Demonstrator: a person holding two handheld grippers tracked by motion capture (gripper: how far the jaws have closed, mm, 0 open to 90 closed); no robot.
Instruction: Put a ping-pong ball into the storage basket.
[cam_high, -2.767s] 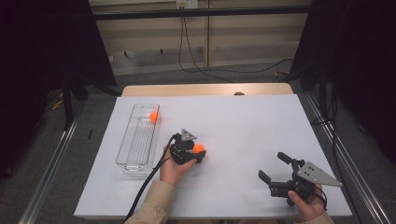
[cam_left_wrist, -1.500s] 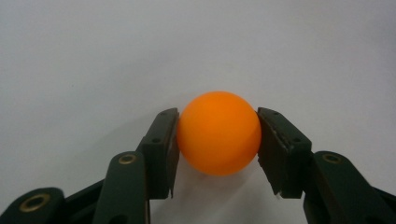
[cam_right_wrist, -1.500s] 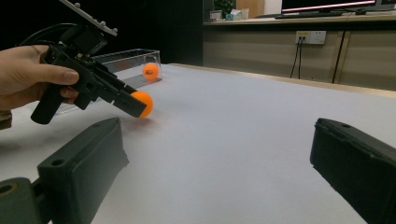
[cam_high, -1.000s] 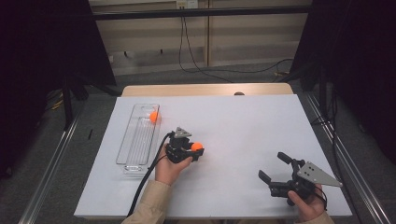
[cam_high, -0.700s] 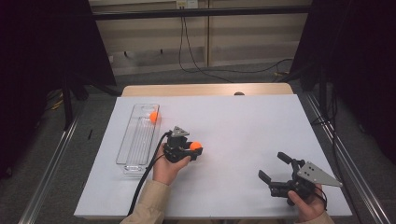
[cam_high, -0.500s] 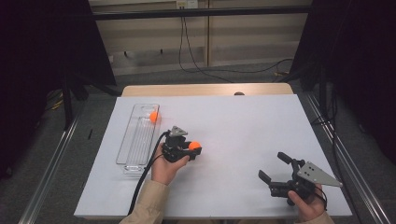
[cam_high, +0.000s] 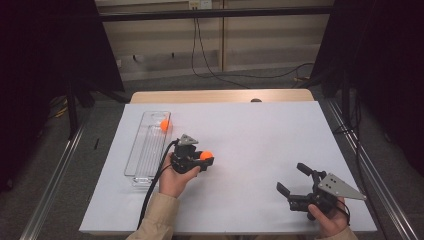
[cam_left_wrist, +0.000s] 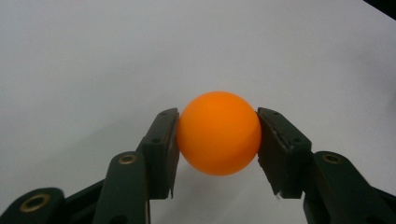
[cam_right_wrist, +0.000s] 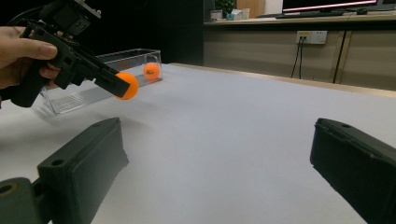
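Orange ball (cam_left_wrist: 218, 133) round, glossy, lifted above table.

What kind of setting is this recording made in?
Probably a lab or office test bench: a table under white sheeting, dark curtains at both sides, wall sockets with trailing cables, and a desk with monitors behind.

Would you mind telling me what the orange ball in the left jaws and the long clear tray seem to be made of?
The orange ball looks like smooth matte plastic, likely a ping-pong ball: even colour, soft sheen. The tray appears to be clear rigid plastic, perhaps acrylic: see-through walls with bright edges.
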